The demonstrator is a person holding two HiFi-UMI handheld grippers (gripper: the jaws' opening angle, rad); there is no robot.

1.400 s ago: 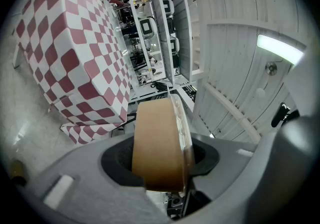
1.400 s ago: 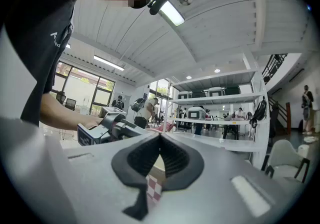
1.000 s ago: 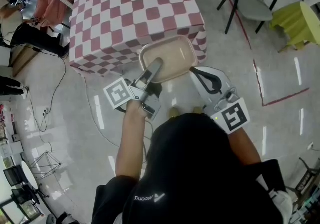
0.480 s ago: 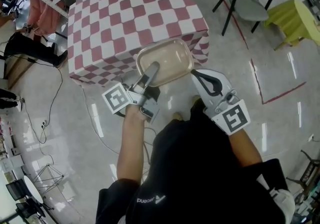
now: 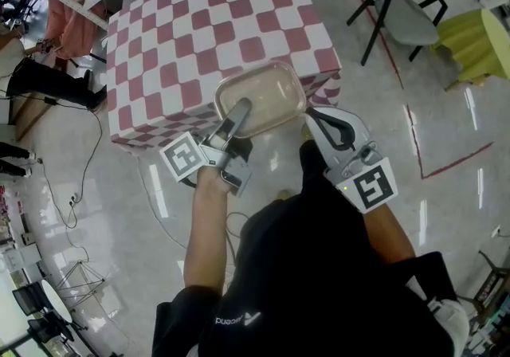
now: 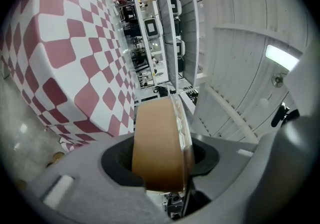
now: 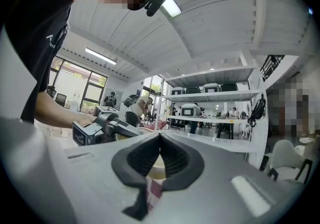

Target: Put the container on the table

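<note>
Beside checkered table [image 5: 207, 37] and chair [image 5: 402, 17], left claw [image 5: 241, 111] clamps container [image 5: 271, 88]; right claw [image 5: 312, 115] closed, empty.

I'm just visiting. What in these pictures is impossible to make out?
- Head view: whether the container touches the checkered table. The camera looks down from above, so any gap is hidden.
- Left gripper view: the container's inside. Only its side wall shows.
- Right gripper view: most of the container, behind the right gripper itself. Only a pale sliver shows.
- Head view: the yellow object, cut off by the right edge.
</note>
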